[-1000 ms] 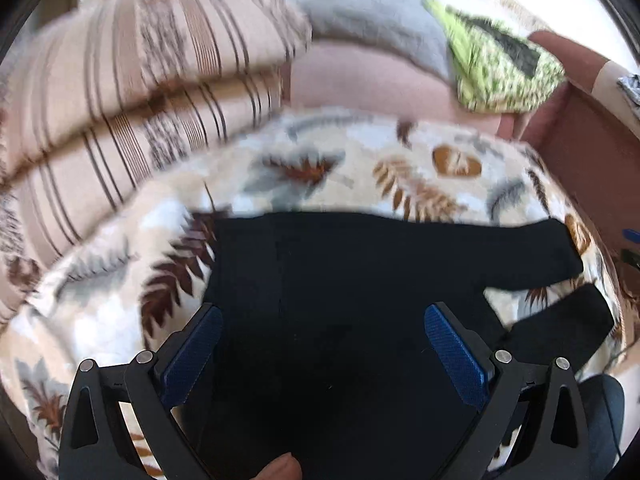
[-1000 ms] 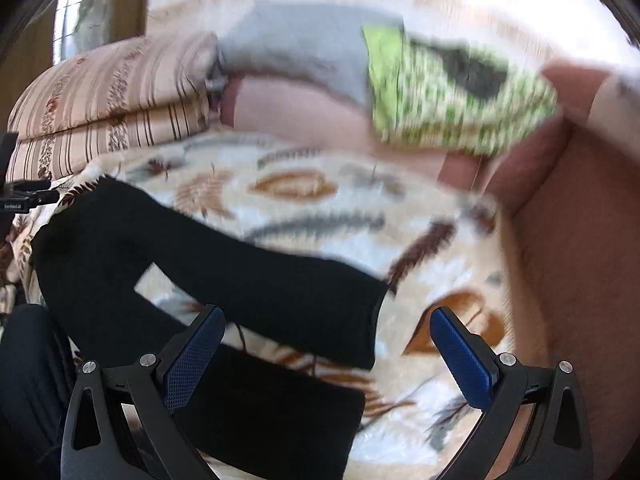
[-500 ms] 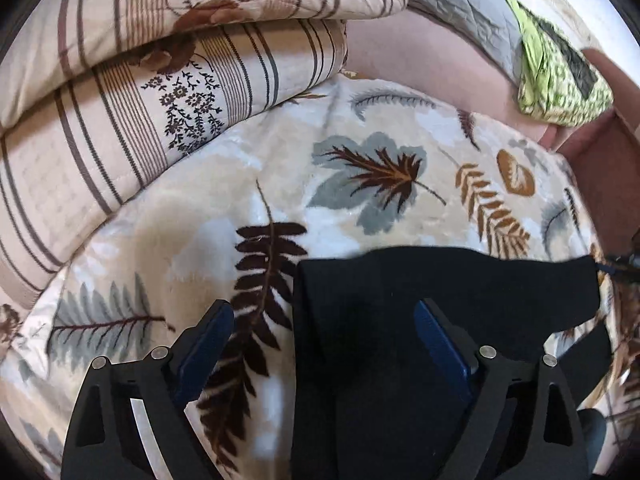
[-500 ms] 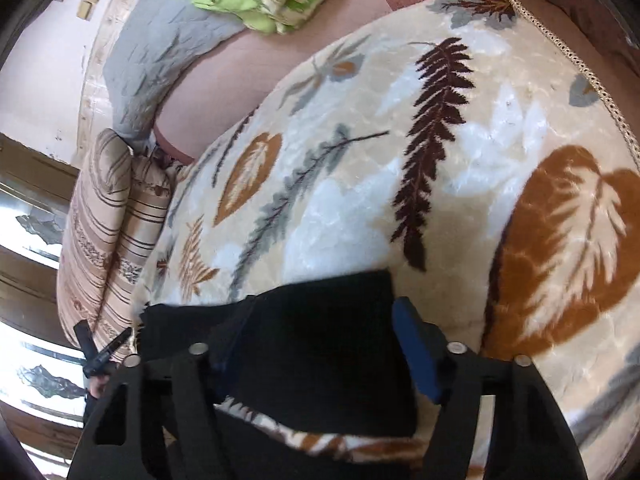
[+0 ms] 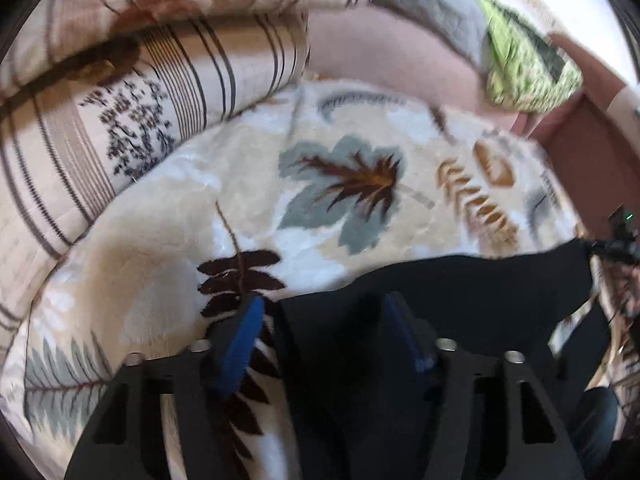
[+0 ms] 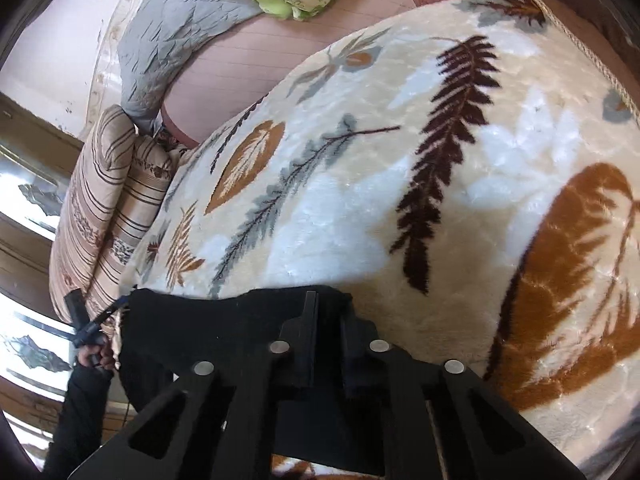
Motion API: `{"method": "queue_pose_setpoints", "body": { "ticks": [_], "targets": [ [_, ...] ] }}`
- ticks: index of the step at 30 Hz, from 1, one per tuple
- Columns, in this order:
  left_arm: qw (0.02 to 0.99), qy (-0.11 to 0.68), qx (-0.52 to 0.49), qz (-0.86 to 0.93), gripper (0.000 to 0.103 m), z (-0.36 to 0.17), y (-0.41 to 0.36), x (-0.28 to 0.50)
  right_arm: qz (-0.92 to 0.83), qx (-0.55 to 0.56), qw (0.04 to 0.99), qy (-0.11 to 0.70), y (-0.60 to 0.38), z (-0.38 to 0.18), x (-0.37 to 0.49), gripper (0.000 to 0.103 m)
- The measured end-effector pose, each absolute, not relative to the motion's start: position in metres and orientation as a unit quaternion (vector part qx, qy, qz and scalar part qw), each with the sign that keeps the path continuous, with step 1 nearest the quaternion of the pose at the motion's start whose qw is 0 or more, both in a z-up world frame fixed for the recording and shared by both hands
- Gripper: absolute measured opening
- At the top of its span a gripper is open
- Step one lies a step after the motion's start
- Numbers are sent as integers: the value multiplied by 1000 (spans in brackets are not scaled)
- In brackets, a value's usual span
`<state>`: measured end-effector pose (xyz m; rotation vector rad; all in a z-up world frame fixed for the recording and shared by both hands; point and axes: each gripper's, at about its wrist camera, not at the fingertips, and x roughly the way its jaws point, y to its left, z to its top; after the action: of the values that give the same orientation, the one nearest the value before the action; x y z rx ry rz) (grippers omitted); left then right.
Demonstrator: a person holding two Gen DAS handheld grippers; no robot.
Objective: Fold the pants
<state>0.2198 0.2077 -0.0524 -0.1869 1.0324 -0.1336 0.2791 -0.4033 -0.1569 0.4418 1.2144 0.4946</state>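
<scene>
Item: black pants (image 5: 460,292), spread on leaf-print blanket (image 5: 344,184). Right claw (image 6: 326,308): just closed, clamped on a leg hem. Left claw (image 5: 324,320): just been narrowing, astride the waist edge, not visibly pinching. Fold lift seemingly imminent.

A cream plush blanket (image 6: 400,184) printed with brown, grey and orange leaves is covering the bed, with striped beige pillows (image 5: 132,92) lying stacked at its far left edge. Behind it a pinkish sheet (image 6: 248,64) is showing, and a grey quilted cover (image 6: 176,28) and a green patterned bundle (image 5: 528,68) are resting beyond that near a pale wall (image 6: 52,40)
</scene>
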Motion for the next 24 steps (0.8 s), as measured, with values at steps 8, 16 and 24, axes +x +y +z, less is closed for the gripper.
{"method": "queue_pose_setpoints", "body": {
  "ticks": [8, 16, 24],
  "targets": [
    [858, 503, -73, -82, 50, -66, 201, 236, 231, 182, 779, 554, -398, -152, 277, 7],
    [873, 479, -48, -82, 10, -51, 193, 218, 224, 169, 790, 545, -394, -148, 274, 6],
    [895, 441, 1, -70, 9, -8, 175, 176, 226, 101, 821, 514, -382, -119, 252, 5]
  ]
}}
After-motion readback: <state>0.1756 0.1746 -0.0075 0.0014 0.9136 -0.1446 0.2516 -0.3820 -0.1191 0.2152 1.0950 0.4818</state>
